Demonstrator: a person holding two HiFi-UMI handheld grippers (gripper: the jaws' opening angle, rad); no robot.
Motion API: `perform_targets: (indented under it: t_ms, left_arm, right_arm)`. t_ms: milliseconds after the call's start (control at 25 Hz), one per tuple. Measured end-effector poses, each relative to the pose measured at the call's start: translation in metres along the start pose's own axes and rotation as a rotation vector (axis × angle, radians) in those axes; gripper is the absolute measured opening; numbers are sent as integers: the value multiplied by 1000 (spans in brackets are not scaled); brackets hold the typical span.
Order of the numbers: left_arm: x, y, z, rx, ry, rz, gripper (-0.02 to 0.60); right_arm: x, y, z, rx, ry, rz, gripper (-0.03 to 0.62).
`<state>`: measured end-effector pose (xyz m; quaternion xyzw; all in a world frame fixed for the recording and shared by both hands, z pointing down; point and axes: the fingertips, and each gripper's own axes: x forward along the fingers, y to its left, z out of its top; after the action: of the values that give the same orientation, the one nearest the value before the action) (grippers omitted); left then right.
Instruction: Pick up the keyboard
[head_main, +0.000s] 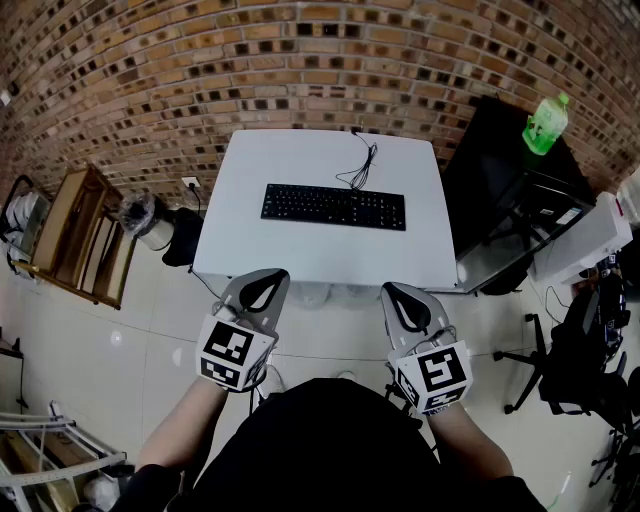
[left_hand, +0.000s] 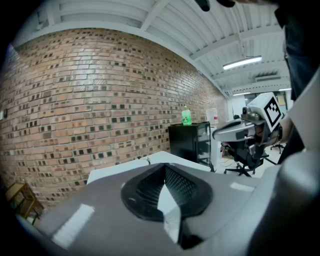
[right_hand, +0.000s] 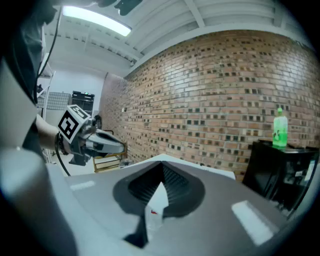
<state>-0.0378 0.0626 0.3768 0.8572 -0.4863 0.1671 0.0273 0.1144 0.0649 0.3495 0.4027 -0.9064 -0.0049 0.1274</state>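
A black keyboard (head_main: 333, 206) lies flat in the middle of a white table (head_main: 250, 250), its black cable (head_main: 362, 165) curling toward the wall. My left gripper (head_main: 262, 283) hangs shut just short of the table's near edge, left of centre. My right gripper (head_main: 398, 297) is shut too, level with it on the right. Both are empty and well short of the keyboard. In the left gripper view the closed jaws (left_hand: 165, 170) point over the table (left_hand: 150, 162), and the right gripper (left_hand: 235, 131) shows beside it. In the right gripper view the shut jaws (right_hand: 161, 167) aim at the table (right_hand: 210, 170), with the left gripper (right_hand: 100, 141) at left.
A brick wall (head_main: 300, 70) runs behind the table. A black cabinet (head_main: 500, 190) with a green bottle (head_main: 546, 124) stands to the right, near a black office chair (head_main: 565, 360). A wooden shelf (head_main: 80, 235) stands at left. Below me is tiled floor.
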Motion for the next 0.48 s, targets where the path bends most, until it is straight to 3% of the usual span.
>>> perform_targets:
  t_ms: [240, 480]
  left_arm:
    - [30, 18, -14, -152, 58, 37, 16]
    - [56, 58, -38, -372, 115, 57, 102]
  right_arm:
    - [-1, -18, -16, 38, 30, 43, 22]
    - [17, -23, -30, 119, 61, 89, 52]
